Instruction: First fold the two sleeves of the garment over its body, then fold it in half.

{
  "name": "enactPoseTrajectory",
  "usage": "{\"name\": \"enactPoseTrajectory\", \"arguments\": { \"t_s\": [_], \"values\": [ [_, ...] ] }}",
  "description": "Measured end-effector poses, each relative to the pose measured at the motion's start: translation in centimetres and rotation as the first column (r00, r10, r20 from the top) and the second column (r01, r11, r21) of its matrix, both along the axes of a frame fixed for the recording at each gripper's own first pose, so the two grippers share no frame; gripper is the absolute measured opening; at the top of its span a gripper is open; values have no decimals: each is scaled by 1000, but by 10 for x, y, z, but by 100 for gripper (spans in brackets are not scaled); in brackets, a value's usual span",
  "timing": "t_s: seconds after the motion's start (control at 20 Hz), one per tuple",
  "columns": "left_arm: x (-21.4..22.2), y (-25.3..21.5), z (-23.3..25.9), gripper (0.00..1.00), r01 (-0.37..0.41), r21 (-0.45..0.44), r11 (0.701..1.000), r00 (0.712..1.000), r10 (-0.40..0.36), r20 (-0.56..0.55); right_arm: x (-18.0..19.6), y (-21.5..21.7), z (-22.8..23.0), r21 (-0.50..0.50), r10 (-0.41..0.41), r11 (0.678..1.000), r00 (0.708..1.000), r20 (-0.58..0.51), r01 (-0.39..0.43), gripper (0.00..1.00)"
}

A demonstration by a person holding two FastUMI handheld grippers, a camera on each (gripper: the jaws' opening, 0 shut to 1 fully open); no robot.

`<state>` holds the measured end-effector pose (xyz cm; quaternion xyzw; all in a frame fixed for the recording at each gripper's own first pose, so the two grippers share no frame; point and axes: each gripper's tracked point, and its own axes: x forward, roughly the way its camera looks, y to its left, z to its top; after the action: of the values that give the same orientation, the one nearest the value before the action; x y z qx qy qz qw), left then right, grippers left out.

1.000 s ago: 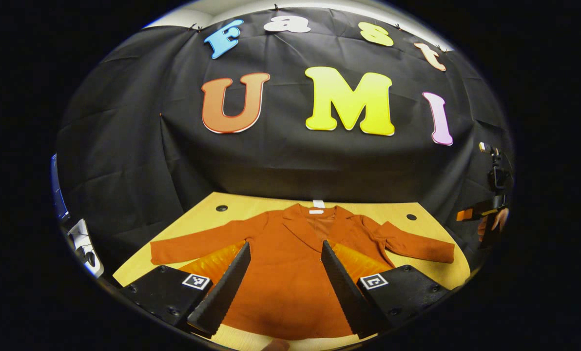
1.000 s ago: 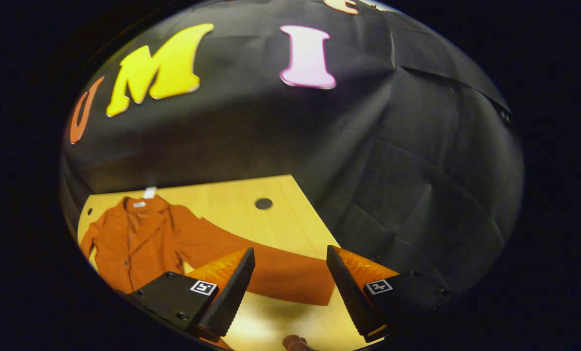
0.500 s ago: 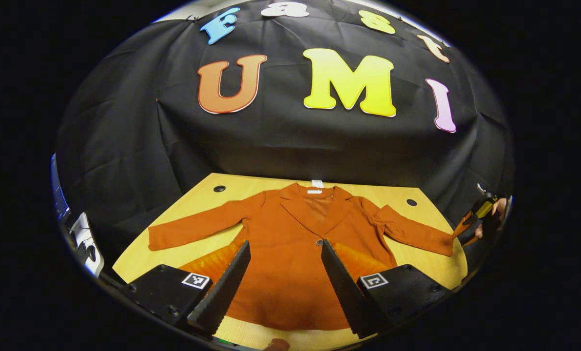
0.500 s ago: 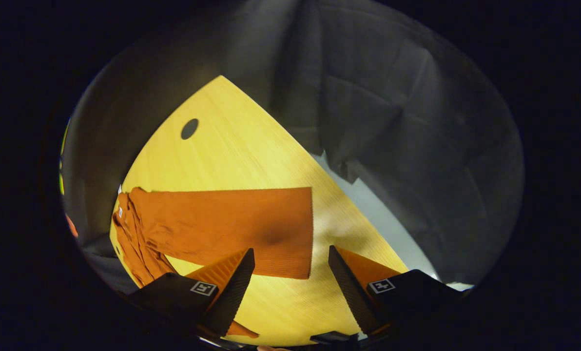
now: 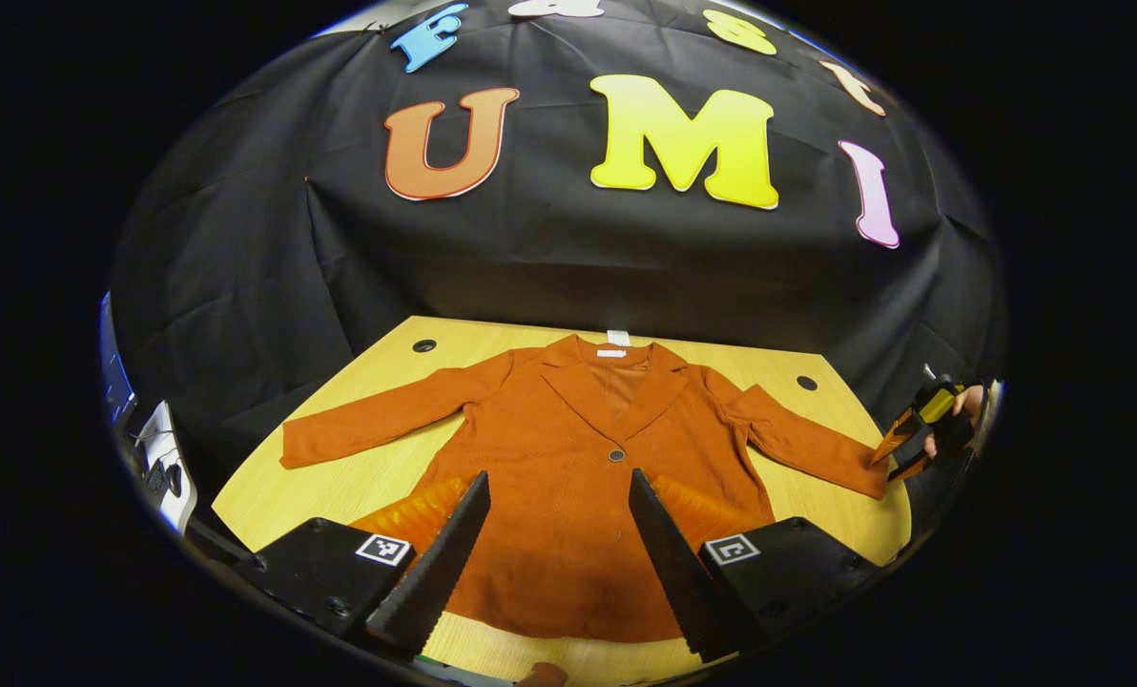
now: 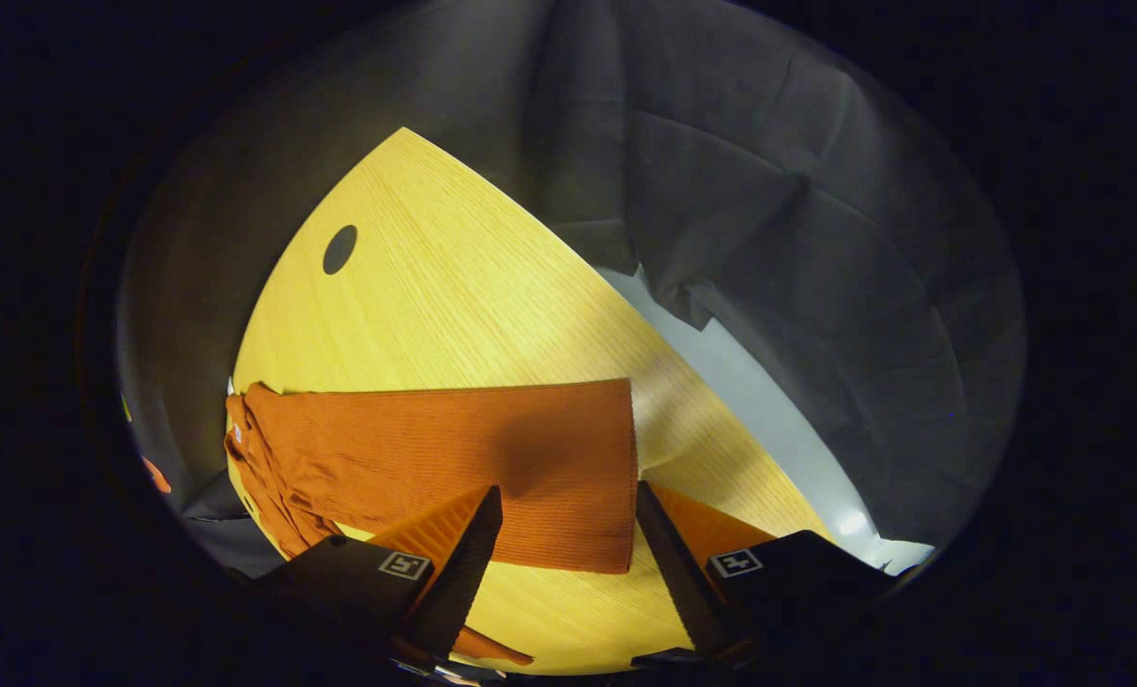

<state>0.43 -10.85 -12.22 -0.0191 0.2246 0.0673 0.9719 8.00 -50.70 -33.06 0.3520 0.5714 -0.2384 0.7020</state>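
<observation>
A rust-orange jacket lies flat and face up on the wooden table, collar toward the wall, both sleeves spread out to the sides. My left gripper hovers open above the jacket's lower hem. In the right gripper view the end of one sleeve lies flat, its cuff edge just ahead of my open right gripper, whose fingers stand above it with nothing between them. The left gripper view also shows the right gripper, held by a hand, at the cuff of the sleeve on the right.
Round cable holes sit at the table's far corners. The table's right edge runs close past the cuff, with pale floor beyond. Black cloth walls surround the table. White equipment stands at the far left.
The right gripper swung down from facing the wall to hang over the sleeve cuff, then crept closer to it. The left gripper drew back and up, so more of the jacket shows.
</observation>
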Motion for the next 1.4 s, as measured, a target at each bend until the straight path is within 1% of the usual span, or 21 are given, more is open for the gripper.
{"name": "enactPoseTrajectory", "arguments": {
  "t_s": [0.05,0.1,0.2,0.25,0.3,0.35,0.4,0.5,0.55,0.6,0.65,0.7,0.75,0.8,0.9,1.1,1.2,1.25,1.3,1.35,1.4],
  "values": [
    [0,1,3,96,-5,5,1000,1000,5,3,-1,2,0,13,-9,1000,1000,-13,9,89],
    [0,1,6,96,-11,11,1000,1000,10,8,5,4,-5,9,-12,1000,1000,-7,12,90],
    [1,2,13,96,-21,18,1000,1000,20,23,8,7,-5,33,2,999,1000,2,-2,78],
    [-1,1,14,96,-29,20,999,999,28,23,13,13,-3,75,-19,997,1000,23,17,66],
    [-2,-1,15,96,-34,16,999,999,34,23,13,21,-2,112,-31,993,999,27,28,64],
    [-2,-4,18,96,-38,14,999,999,37,26,11,23,-6,121,-20,993,1000,14,18,52],
    [-5,-6,20,96,-37,14,999,999,37,32,8,21,-7,110,-9,994,1000,13,7,40],
    [-10,-12,25,96,-20,19,1000,998,19,52,7,11,-9,61,21,998,1000,14,-22,29],
    [-12,-15,27,96,-1,23,1000,998,0,66,12,12,-4,68,30,997,999,44,-33,21],
    [-12,-15,26,95,17,29,999,997,-19,75,12,13,-2,71,28,997,998,61,-32,10],
    [-10,-13,24,95,33,27,999,997,-35,75,15,12,6,59,17,998,997,75,-22,14],
    [-8,-11,18,95,45,13,999,997,-46,63,14,5,15,28,20,999,997,79,-22,14],
    [-7,-7,14,95,50,-6,999,997,-50,50,14,-2,21,6,-6,1000,997,79,6,14],
    [-6,-2,12,96,52,-22,998,998,-51,44,13,7,21,-6,-11,1000,993,115,12,2],
    [-2,8,12,96,64,-46,997,997,-62,47,16,9,50,-59,26,998,991,134,-18,5],
    [1,39,16,96,95,-1,995,993,-95,73,21,37,84,-88,46,996,986,163,-32,4],
    [-1,55,10,96,112,17,994,991,-113,73,32,55,106,-105,53,994,981,184,-34,2],
    [-2,62,7,96,118,22,993,990,-119,72,37,64,117,-119,66,992,978,196,-43,5],
    [-5,71,2,96,119,21,993,991,-120,62,45,74,128,-136,83,989,974,210,-56,5],
    [-7,79,-3,96,124,19,992,991,-125,52,53,87,140,-148,100,987,970,223,-68,2],
    [-9,89,-8,96,122,18,992,992,-122,42,62,102,153,-156,119,984,963,240,-83,5]
  ]
}}
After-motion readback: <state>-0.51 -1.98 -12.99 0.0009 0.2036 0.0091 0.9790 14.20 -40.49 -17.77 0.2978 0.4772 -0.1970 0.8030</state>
